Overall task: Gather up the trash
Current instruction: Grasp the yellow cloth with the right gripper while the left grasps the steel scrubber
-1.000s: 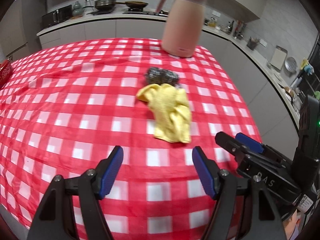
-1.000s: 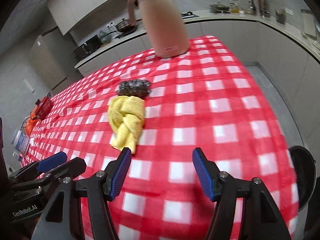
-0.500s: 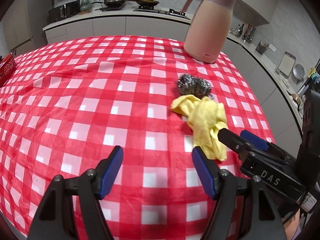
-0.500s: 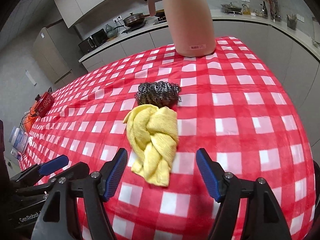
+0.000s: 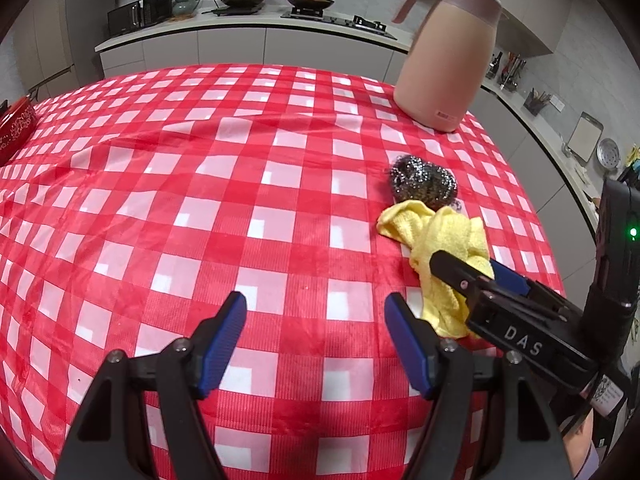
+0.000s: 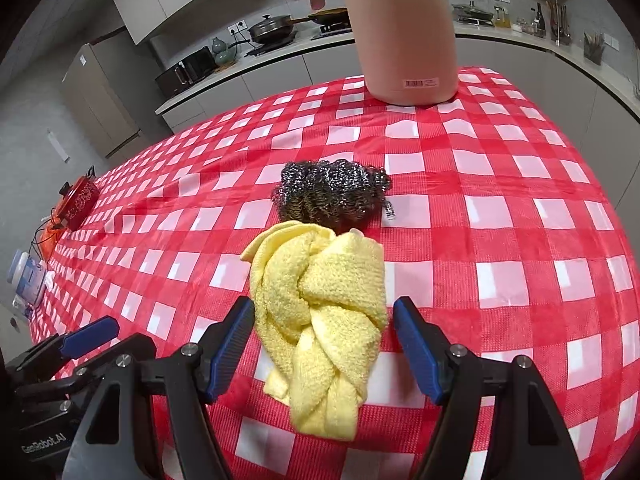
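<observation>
Jaws: both pairs apart, right gripper (image 6: 324, 344) straddling yellow cloth (image 6: 320, 308) | left gripper (image 5: 316, 336) over bare tablecloth (image 5: 200, 184)

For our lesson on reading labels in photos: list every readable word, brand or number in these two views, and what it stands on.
"DAS": on the right gripper, seen from the left wrist.
"GenRobot.AI": on the left gripper, seen from the right wrist.
Barcode sticker on the pink jug: too small to read.
White tag under the right gripper: blurred, unreadable.
</observation>
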